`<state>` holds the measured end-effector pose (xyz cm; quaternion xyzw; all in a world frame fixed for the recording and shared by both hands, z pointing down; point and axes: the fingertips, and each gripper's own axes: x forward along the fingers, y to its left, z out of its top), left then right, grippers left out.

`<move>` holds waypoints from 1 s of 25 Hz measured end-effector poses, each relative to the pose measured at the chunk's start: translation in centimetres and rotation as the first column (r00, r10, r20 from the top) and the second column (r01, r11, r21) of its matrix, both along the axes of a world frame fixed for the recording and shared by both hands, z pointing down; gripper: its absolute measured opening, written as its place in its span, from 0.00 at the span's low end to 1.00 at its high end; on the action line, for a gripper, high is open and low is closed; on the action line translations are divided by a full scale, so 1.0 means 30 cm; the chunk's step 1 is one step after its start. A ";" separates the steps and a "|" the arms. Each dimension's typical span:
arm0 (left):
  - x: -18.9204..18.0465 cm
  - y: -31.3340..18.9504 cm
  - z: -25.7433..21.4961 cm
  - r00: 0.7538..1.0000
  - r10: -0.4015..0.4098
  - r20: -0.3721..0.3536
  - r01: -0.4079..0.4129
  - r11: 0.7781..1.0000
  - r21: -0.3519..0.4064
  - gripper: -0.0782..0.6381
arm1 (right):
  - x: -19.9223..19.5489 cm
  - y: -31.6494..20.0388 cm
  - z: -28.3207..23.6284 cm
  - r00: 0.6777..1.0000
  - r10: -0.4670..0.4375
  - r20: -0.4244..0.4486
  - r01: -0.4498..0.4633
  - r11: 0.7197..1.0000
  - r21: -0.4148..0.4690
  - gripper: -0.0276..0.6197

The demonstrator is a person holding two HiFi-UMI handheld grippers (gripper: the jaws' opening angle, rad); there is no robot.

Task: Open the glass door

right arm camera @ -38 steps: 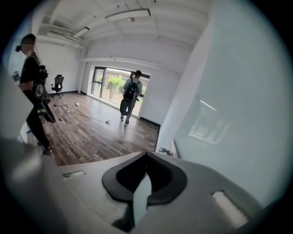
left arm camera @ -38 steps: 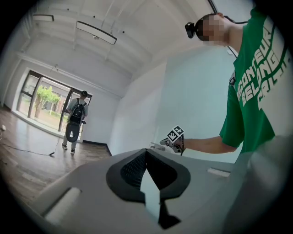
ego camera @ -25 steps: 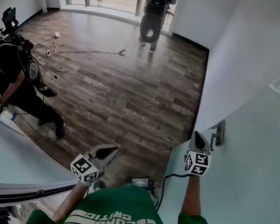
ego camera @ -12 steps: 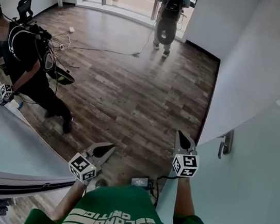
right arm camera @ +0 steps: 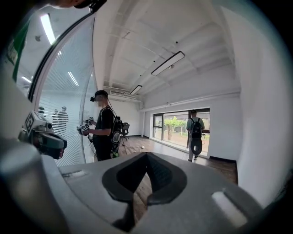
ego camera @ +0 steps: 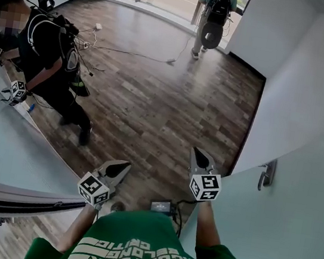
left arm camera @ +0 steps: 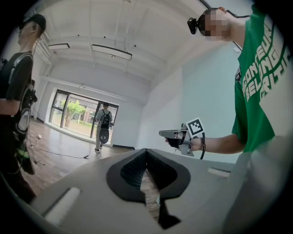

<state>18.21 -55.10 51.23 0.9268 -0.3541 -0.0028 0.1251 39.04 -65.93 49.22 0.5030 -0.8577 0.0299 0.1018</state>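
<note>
Floor [ego camera: 153, 106] is laid in a brown wood-plank pattern. Glass door [ego camera: 291, 236] is tinted pale teal. Blk/wht square markers are borne on grey left gripper [ego camera: 121, 165] & right gripper [ego camera: 197, 154]. Shirt [ego camera: 146, 238] is green w/ white lettering.

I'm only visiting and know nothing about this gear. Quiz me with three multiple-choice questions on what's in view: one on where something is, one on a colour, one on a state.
1. In the head view, where is the door handle relative to the right hand-held gripper?
A. To its right, apart from it
B. Clamped in it
C. To its left

2. What colour is the shirt of the person holding the grippers?
A. Red
B. Green
C. White

3. How do the right hand-held gripper's jaws stand?
A. Wide open
B. Shut on the handle
C. Shut on nothing

Answers:
1 A: the handle sits on the glass door, with a clear gap between it and the gripper.
2 B: the shirt is green with pale lettering.
3 C: the right gripper view shows the jaws together with nothing between them.
</note>
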 end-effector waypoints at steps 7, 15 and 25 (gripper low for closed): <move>-0.030 -0.002 0.002 1.000 -0.024 -0.004 0.024 1.000 0.003 0.13 | -0.089 0.003 0.020 0.998 -0.058 -0.010 0.058 0.998 -0.013 0.03; -0.024 -0.013 -0.008 1.000 -0.027 -0.008 0.027 1.000 0.001 0.13 | -0.103 0.000 0.024 0.996 -0.083 -0.036 0.082 0.996 -0.029 0.03; -0.025 -0.025 -0.005 1.000 -0.028 -0.011 0.028 1.000 -0.001 0.13 | -0.098 -0.010 0.030 0.996 -0.080 -0.042 0.079 0.996 -0.034 0.03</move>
